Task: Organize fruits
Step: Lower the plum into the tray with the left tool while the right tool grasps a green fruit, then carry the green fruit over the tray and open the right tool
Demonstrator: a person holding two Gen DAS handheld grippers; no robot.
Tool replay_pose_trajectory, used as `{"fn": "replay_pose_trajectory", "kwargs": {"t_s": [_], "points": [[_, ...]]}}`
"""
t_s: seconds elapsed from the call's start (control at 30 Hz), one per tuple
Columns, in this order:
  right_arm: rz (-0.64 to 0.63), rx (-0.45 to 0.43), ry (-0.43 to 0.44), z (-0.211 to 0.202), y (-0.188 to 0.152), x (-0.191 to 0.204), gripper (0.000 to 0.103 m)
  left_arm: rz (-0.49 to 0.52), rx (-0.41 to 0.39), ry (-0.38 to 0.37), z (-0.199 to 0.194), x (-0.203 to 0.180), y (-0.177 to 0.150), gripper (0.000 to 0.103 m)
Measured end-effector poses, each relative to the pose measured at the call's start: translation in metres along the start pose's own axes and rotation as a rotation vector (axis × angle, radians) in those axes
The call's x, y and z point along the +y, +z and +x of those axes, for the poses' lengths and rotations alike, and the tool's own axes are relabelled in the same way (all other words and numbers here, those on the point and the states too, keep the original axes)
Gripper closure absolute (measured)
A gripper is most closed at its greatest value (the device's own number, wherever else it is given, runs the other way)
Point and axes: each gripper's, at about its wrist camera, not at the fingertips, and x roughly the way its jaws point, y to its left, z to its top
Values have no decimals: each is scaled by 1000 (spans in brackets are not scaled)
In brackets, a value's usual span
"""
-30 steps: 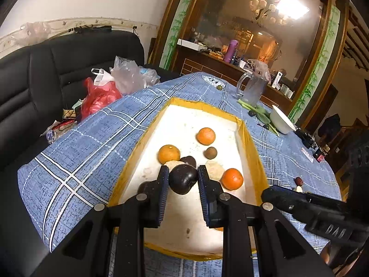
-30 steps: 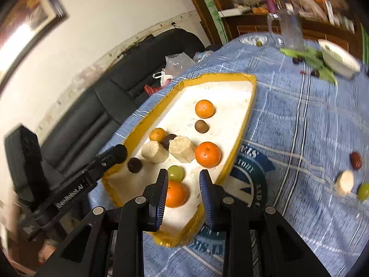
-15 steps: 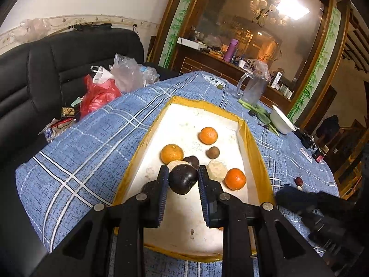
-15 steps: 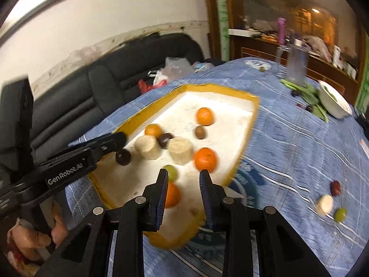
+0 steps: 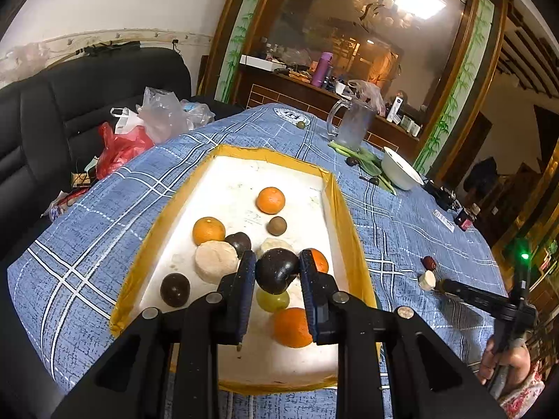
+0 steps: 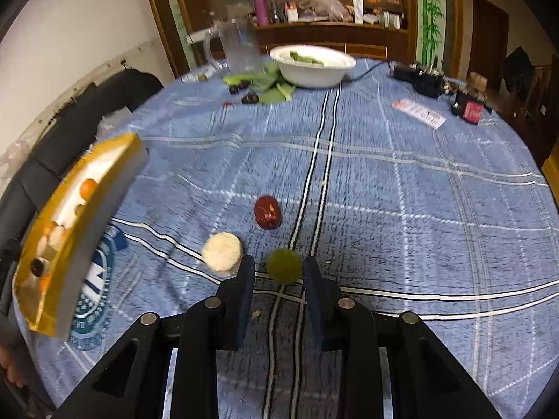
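Over the near part of the yellow-rimmed white tray (image 5: 349,230), my left gripper (image 5: 276,262) is shut on a dark round fruit (image 5: 276,274). Below it lie a green grape (image 5: 272,300), three oranges (image 5: 270,200), pale round pieces (image 5: 216,262) and another dark fruit (image 5: 174,289). My right gripper (image 6: 278,264) points down at the blue cloth to the right of the tray (image 6: 70,262). Its jaws stand a little apart, and a green fruit (image 6: 284,265) lies on the cloth just beyond the tips, untouched. A pale round piece (image 6: 222,253) and a red date (image 6: 267,212) lie close by.
A white bowl (image 6: 311,66) with greens, a glass jug (image 6: 237,49) and small dark fruits stand at the far side of the table. A black device (image 6: 422,76), a red box (image 6: 470,108) and a card (image 6: 419,113) lie at the far right. A black sofa (image 5: 52,104) with plastic bags (image 5: 139,129) flanks the table's left.
My right gripper has swung away from the tray, rightwards and down, to the loose fruits on the cloth. My left gripper, still holding the dark fruit, has shifted a little over the tray.
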Motion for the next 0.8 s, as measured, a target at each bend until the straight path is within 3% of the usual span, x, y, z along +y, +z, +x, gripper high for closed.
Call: {"fn": "replay_pose_trajectory", "kwargs": {"t_s": [0.1, 0.17, 0.33, 0.5, 0.63, 0.8], "points": [[20, 12, -19, 13, -3, -6, 73, 2, -3, 10, -2, -1, 1, 79], [36, 10, -3, 13, -3, -11, 79, -3, 1, 14, 0, 1, 2, 79], [43, -13, 28, 0, -3, -5, 79, -20, 24, 32, 8, 8, 2, 79], [-11, -36, 181, -19, 6, 47, 78, -73, 60, 56, 17, 25, 2, 79], [-127, -15, 333, -19, 10, 121, 78, -98, 78, 72, 18, 34, 1, 78], [-253, 10, 411, -13, 3, 194, 77, -118, 41, 65, 5, 42, 4, 45]]}}
